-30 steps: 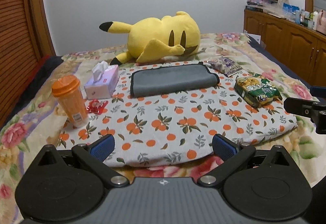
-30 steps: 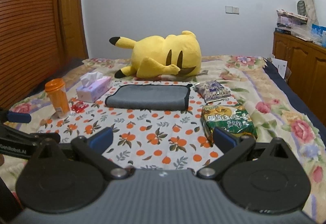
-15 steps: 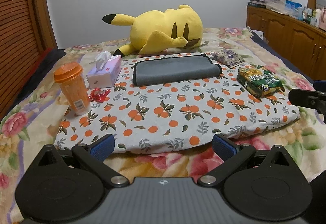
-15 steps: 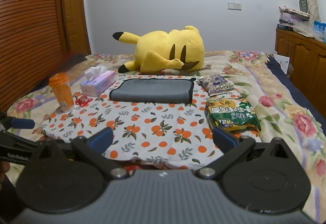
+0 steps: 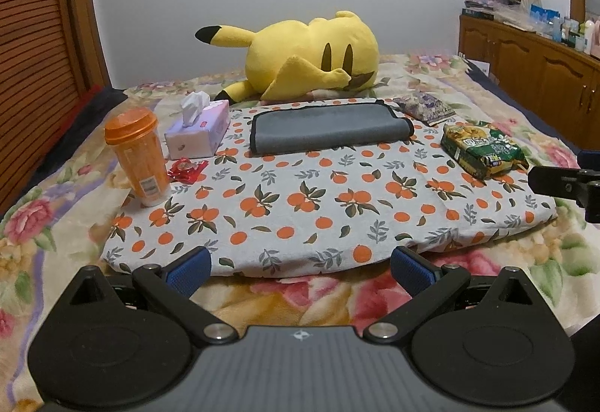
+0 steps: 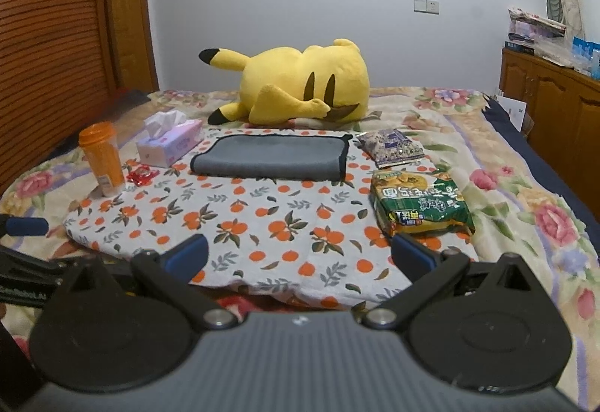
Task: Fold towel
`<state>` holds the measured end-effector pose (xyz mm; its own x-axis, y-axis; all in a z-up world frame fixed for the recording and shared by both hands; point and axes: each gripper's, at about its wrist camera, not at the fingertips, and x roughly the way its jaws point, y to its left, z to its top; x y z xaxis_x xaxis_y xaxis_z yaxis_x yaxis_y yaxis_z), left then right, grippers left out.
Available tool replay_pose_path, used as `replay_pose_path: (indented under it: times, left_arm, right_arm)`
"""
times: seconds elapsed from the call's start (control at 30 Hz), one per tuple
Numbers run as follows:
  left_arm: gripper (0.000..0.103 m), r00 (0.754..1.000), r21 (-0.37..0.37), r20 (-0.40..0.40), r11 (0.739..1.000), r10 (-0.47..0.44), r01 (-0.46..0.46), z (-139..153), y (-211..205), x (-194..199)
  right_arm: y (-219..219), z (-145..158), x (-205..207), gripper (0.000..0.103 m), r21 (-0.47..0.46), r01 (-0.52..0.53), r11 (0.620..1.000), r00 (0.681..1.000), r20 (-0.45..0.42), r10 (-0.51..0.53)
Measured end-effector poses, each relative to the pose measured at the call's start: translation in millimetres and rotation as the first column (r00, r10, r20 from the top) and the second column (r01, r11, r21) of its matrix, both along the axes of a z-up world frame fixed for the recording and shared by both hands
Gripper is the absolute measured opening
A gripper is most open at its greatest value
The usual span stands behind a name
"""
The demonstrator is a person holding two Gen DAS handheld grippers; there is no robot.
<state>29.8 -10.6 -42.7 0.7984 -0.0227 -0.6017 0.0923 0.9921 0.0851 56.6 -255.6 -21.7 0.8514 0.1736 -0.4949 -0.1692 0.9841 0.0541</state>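
Observation:
A grey towel (image 5: 330, 127) with a dark edge lies folded at the far side of an orange-print cloth (image 5: 318, 202) on the bed; it also shows in the right wrist view (image 6: 272, 157). My left gripper (image 5: 300, 269) is open and empty, just short of the cloth's near edge. My right gripper (image 6: 298, 254) is open and empty over the cloth's near edge (image 6: 262, 224). Both are well short of the towel.
An orange cup (image 5: 137, 155), a tissue box (image 5: 198, 132) and a red wrapper (image 5: 185, 168) stand left of the towel. A green snack bag (image 5: 483, 149) and a purple packet (image 5: 425, 106) lie to the right. A yellow plush (image 5: 311, 59) lies behind. Wooden cabinets (image 5: 540, 78) line the right wall.
Both grippers have drawn back toward the near edge of the cloth, so the towel looks farther away. Both stay open. Nothing on the bed has moved.

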Motion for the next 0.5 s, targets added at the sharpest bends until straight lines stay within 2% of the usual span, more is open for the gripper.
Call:
replay_pose_path:
  times: [0.23,0.5]
  left_arm:
    - [0.103,0.999,-0.028,0.040,0.999,0.023,-0.021,9,4,-7]
    - [0.103,0.995,-0.020,0.099,1.000,0.018,-0.016,16,3,-15]
  right_arm:
    - [-1,1,-2,0.103,-0.005,0.009,1.000,1.000,0.010,-0.009]
    - [-3,5,-8,0.103,-0.001,0.009,1.000,0.998,0.055,-0.009]
